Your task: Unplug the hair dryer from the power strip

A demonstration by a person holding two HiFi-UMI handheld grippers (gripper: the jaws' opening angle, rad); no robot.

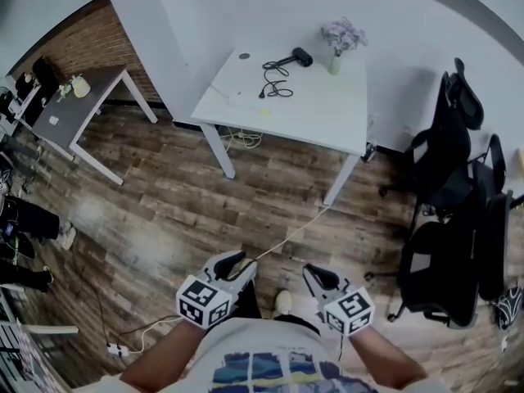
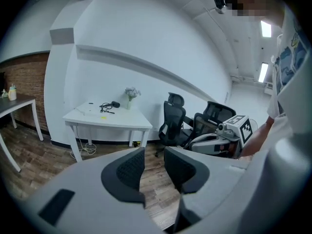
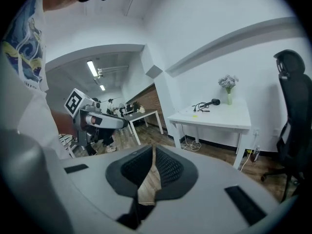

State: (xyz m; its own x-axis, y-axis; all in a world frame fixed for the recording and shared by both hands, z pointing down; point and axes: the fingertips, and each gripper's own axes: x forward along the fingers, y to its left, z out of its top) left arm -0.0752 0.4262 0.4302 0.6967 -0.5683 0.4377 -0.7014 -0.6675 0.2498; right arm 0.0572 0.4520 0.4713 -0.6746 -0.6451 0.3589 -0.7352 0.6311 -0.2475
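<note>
The black hair dryer (image 1: 298,56) lies at the back of a white table (image 1: 327,117) across the room, its black cord (image 1: 275,80) coiled beside it. The cord's end reaches a faint white power strip (image 1: 244,98) near the table's left edge. Both grippers are held close to my body, far from the table. My left gripper (image 1: 237,262) is open and empty; its pads (image 2: 127,168) stand apart. My right gripper (image 1: 316,275) is shut with nothing between its pads (image 3: 165,167). The dryer also shows small in the left gripper view (image 2: 115,104) and the right gripper view (image 3: 213,101).
A vase of flowers (image 1: 341,42) stands by the dryer. Black office chairs (image 1: 446,219) crowd the right side. A grey side table (image 1: 78,109) stands at the left. A white cable (image 1: 291,234) crosses the wooden floor, and another power strip (image 1: 117,350) lies by my feet.
</note>
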